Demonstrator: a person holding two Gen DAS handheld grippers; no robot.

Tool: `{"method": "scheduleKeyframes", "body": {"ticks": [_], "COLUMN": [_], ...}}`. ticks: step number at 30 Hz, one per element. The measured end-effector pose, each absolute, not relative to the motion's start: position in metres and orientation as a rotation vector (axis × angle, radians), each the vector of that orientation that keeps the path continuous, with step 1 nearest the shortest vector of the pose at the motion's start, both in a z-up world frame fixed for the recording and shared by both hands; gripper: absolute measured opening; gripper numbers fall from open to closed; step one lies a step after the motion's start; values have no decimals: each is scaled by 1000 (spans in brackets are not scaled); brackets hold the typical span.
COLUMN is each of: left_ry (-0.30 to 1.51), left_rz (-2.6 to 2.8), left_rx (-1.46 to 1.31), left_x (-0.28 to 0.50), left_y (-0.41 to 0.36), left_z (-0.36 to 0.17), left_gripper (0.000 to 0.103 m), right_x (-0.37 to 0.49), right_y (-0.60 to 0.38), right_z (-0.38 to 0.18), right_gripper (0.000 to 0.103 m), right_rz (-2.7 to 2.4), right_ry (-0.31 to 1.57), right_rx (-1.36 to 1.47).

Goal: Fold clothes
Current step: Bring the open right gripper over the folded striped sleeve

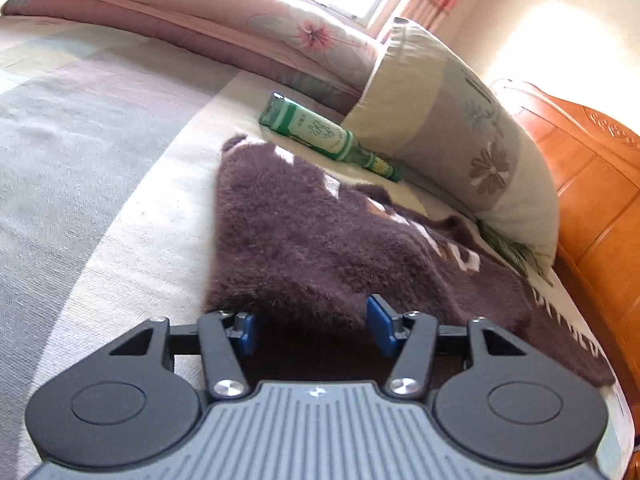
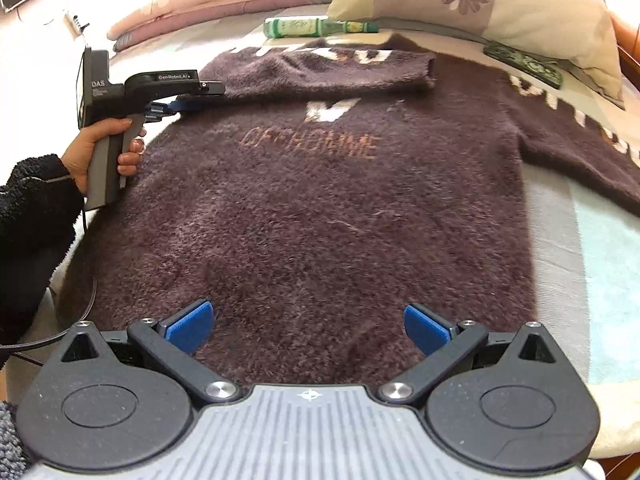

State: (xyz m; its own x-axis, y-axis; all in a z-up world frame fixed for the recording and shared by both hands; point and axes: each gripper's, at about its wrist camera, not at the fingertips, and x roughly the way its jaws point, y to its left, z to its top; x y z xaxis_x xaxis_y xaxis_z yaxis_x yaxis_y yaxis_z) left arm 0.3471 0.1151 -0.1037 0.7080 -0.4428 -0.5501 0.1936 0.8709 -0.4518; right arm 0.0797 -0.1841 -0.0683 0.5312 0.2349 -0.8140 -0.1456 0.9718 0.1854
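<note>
I have the fuzzy brown sweater (image 2: pixel 312 208) lying flat on the bed (image 1: pixel 80 160), hem toward me, collar toward the pillow (image 2: pixel 500 4). One sleeve (image 2: pixel 320 68) is already laid across the chest; the other sleeve (image 2: pixel 580 148) runs out to my right, unfolded.

My left gripper (image 1: pixel 312 326) sits at the sweater's left shoulder edge, its jaws fairly wide with fabric between the blue pads — I can't say they are pinching anything. My right gripper (image 2: pixel 310 332) hovers over the hem, jaws spread wide, holding nothing.

As I judge it, the sleeve work is half done, and the outstretched sleeve wants folding in to match. To do it well I'd pinch near the cuff, taking the full thickness of the pile, lift only enough to clear the body, and lay it straight across so it doesn't bunch. The fluffy knit will likely slip, so a firm bite matters.

Count: one sweater, two sleeves, two grippers, one pillow, one green bottle (image 2: pixel 316 27) lying beside it, one folded quilt (image 1: pixel 192 20).
</note>
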Motion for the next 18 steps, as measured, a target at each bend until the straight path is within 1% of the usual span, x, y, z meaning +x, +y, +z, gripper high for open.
{"method": "scheduleKeyframes", "body": {"ticks": [2,4,6,7,8,9,12,18], "left_ry": [734,759,734,711,689,667,691,738], "left_rz": [-380,-390,-424,-444,-462,-469,-458,-433], "left_rx": [-363,-335,-296,-276,-257,-242,-195,-100], "left_x": [344,336,322,319,317,320,338,374], "left_y": [115,113,113,112,111,108,100,86], "left_z": [-98,-87,-71,-61,-52,-43,-53,-74], "left_gripper": [62,62,63,65,71,73,75,74], "right_x": [80,78,78,78,79,80,83,92], "right_y": [-181,-179,-179,-180,-180,-180,-179,-179], "right_z": [-68,-67,-67,-68,-68,-69,-69,-64], "right_gripper": [103,103,103,103,103,103,103,103], "right_rz": [237,245,252,252,250,248,242,237], "right_ry": [985,983,983,984,985,986,982,965], "right_rx": [97,95,95,94,93,93,91,50]}}
